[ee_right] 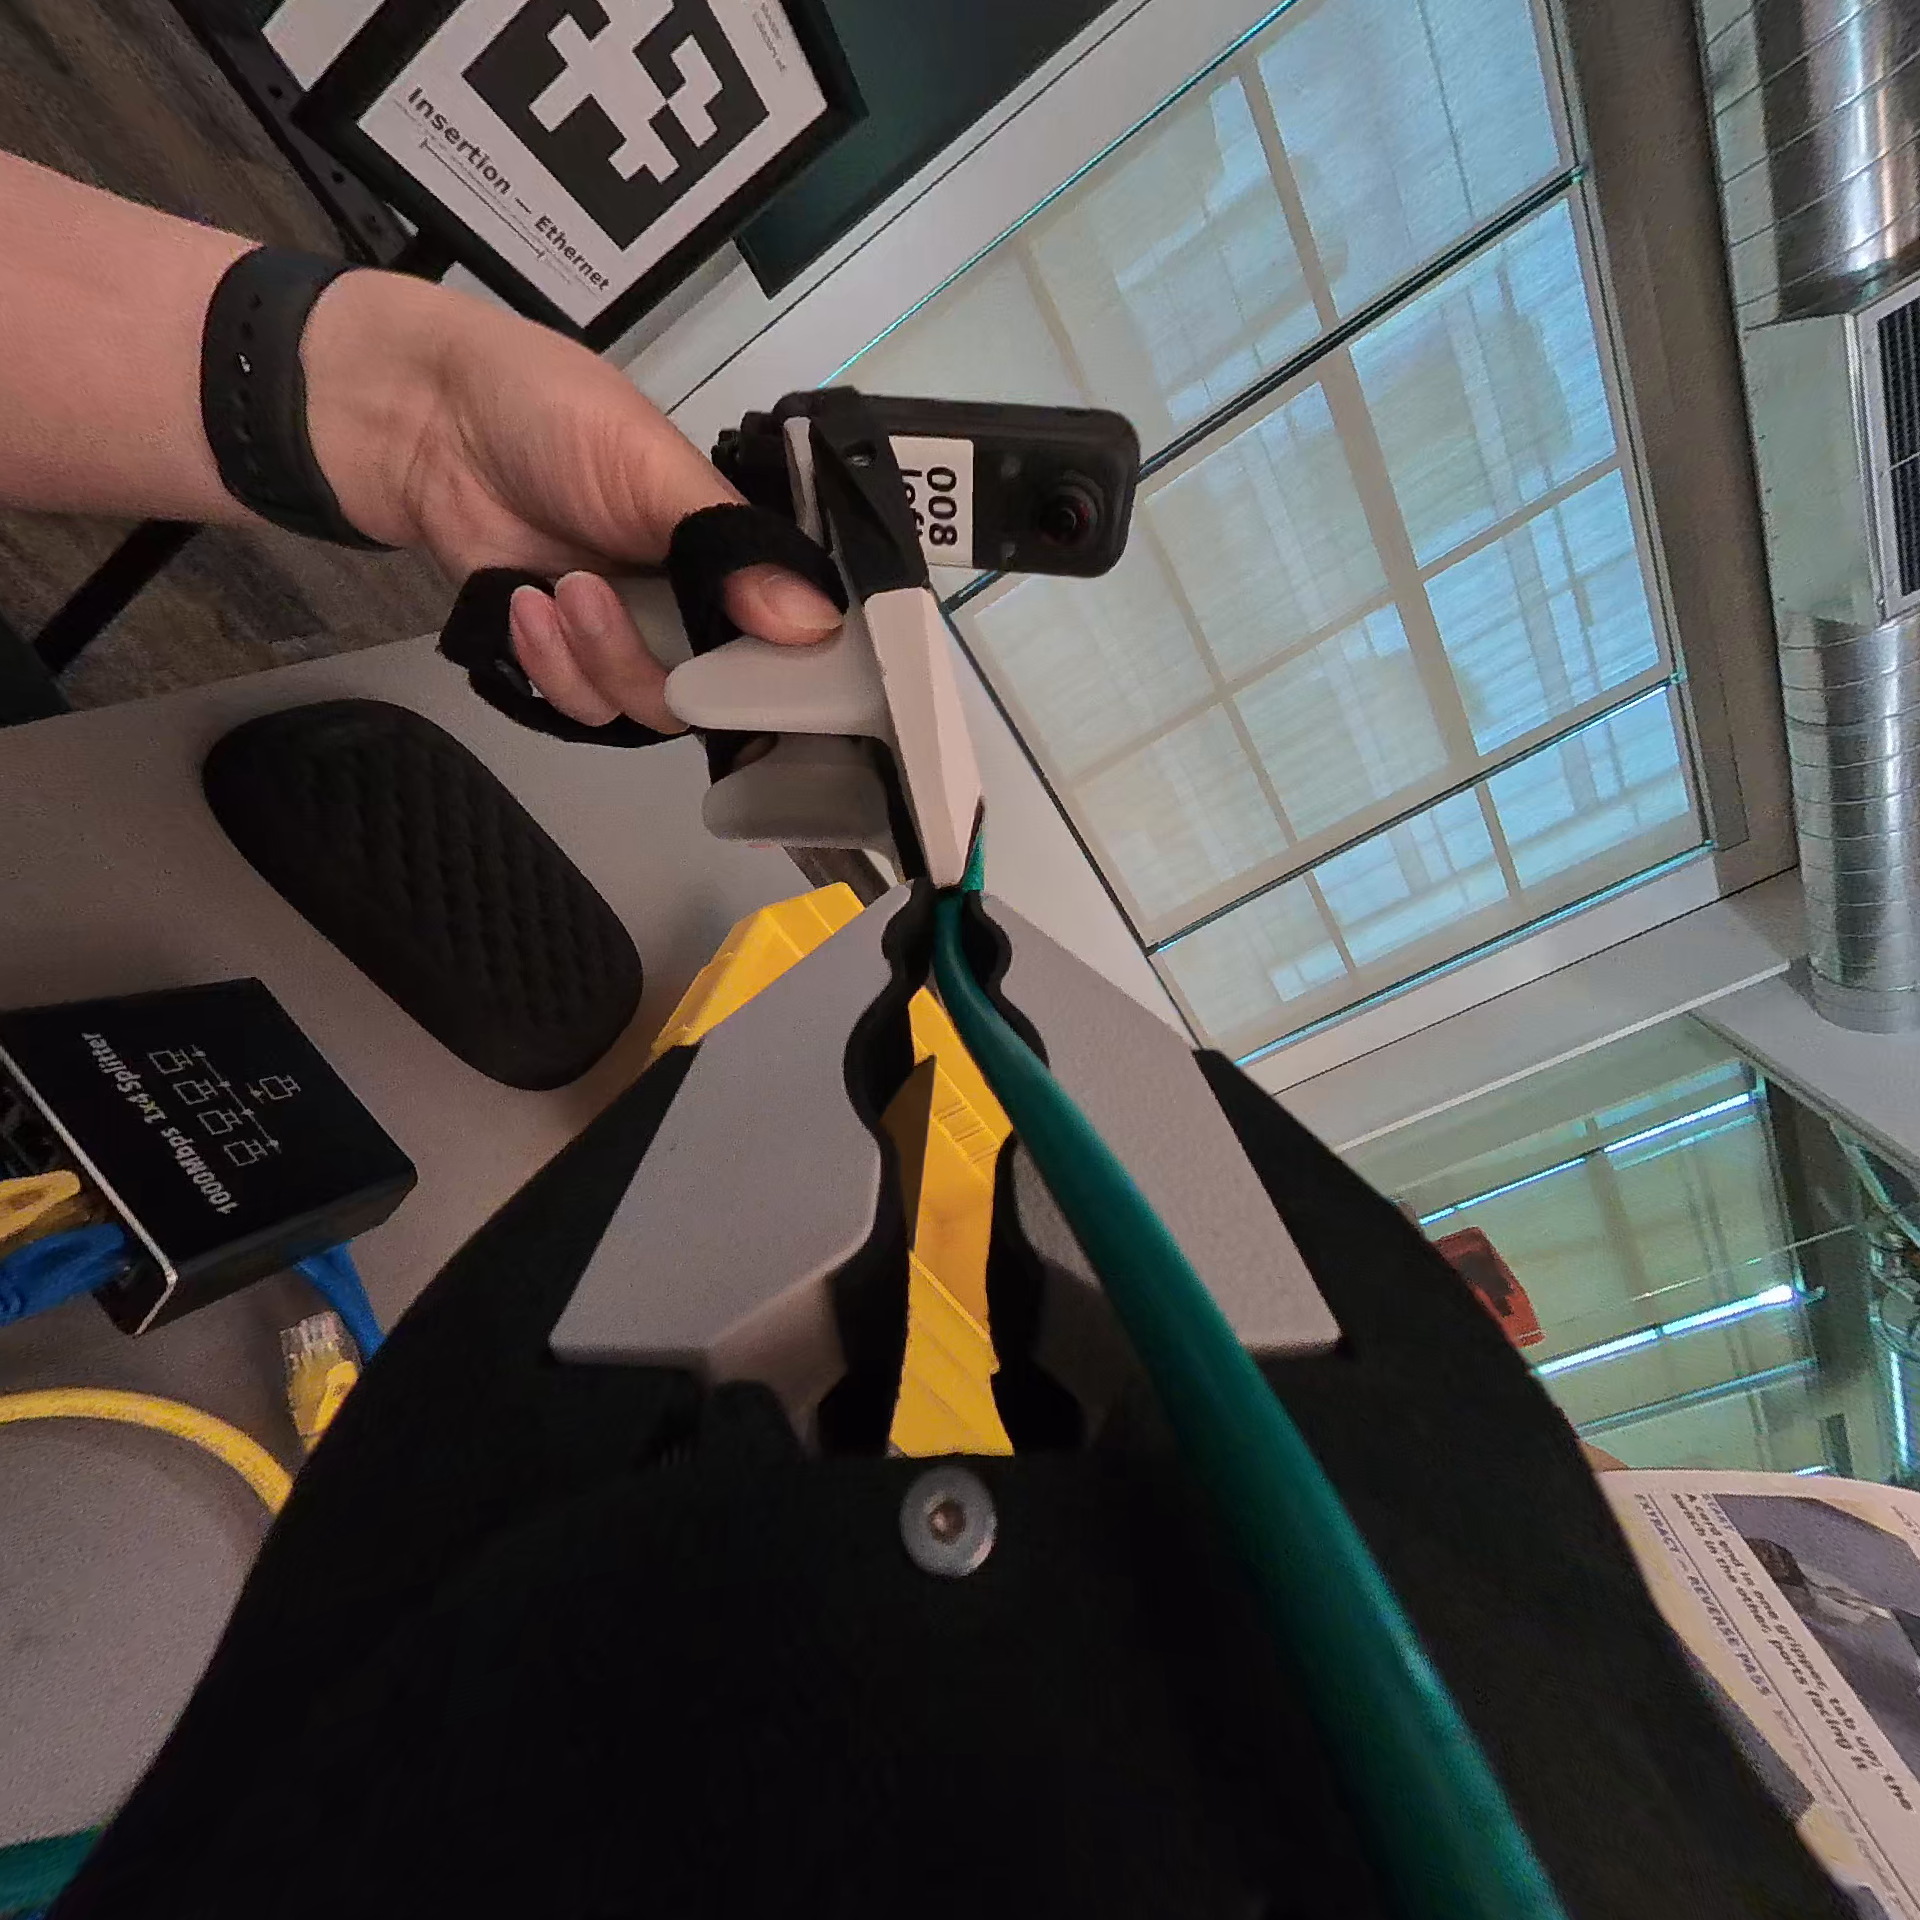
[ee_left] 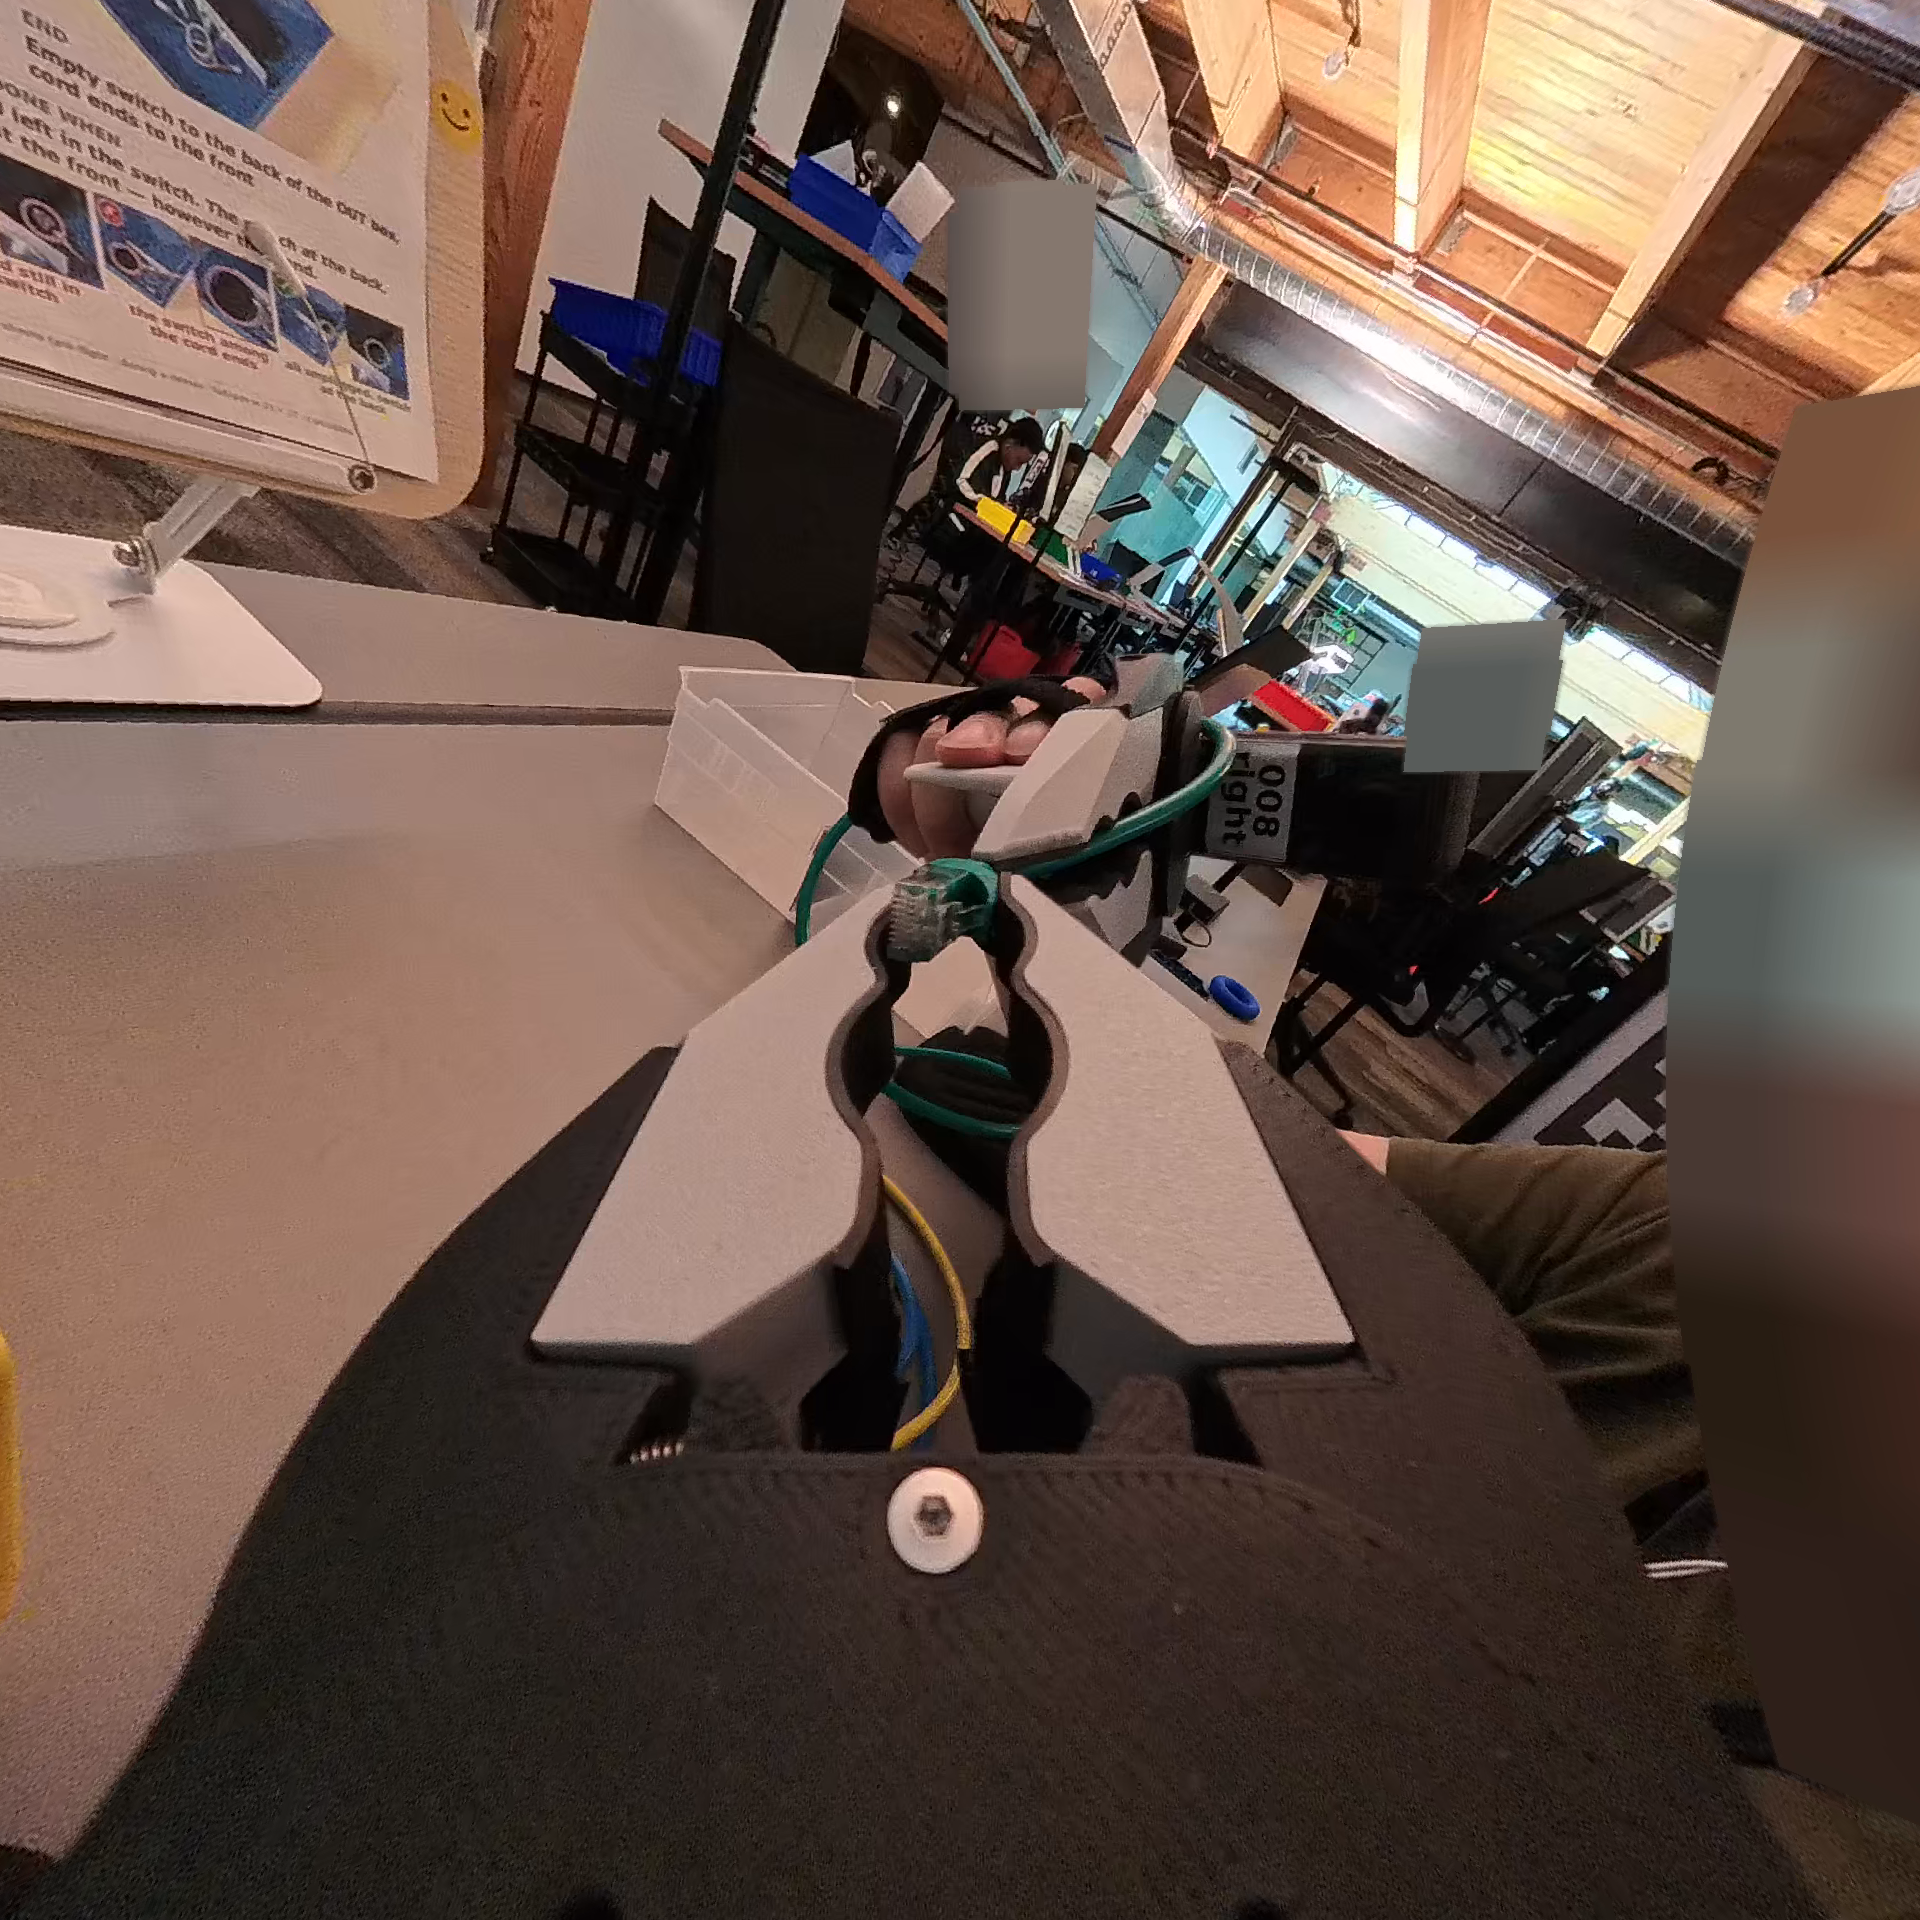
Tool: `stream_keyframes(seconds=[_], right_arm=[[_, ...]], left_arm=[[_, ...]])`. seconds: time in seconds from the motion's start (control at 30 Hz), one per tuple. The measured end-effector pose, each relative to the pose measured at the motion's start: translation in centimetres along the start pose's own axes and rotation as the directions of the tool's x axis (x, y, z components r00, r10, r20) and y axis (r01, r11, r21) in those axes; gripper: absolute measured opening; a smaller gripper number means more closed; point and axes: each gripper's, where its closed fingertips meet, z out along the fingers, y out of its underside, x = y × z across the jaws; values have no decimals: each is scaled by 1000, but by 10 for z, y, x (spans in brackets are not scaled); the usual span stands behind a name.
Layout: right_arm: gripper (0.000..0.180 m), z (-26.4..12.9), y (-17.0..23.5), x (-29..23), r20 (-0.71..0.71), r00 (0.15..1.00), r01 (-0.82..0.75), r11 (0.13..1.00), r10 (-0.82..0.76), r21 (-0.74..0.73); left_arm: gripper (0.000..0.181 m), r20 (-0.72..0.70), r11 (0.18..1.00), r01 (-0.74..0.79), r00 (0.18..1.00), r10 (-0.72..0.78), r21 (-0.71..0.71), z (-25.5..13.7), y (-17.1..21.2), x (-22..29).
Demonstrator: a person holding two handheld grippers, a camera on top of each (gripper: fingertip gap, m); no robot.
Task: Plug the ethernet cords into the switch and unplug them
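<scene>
Your left gripper [ee_left: 940, 914] pinches the green plug [ee_left: 928, 914] at its fingertips, lifted above the table [ee_left: 312, 935]. Your right gripper [ee_right: 951, 914] is clamped on the green cord [ee_right: 1049, 1101] just behind that plug, tips almost touching the left ones. The cord runs back through the right jaws. The switch [ee_right: 197, 1143] lies on the table lower left, blue plug [ee_right: 52, 1268] and yellow plug [ee_right: 36, 1200] seated in it. A loose yellow plug [ee_right: 312, 1361] lies beside it. A yellow bin [ee_right: 935, 1143] sits behind your right fingers.

Taking the switch [ee_right: 197, 1153] as landmark: a padded rest [ee_right: 421, 894] is set behind it, two cord plugs [ee_right: 47, 1236] are seated in its near face, and a loose plug [ee_right: 317, 1361] is laid just beside it.
</scene>
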Motion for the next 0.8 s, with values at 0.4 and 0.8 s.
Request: stream_keyframes(seconds=[0.4,0.8], right_arm=[[3,-13,-18,17,-21,990,-134,984,137,116],[3,-10,-29,5,106,965,-258,950,242,177]], left_arm=[[48,40,989,-125,992,122,81,-16,-8,0],[60,171,860,-506,854,491,59,-32,25,4]])
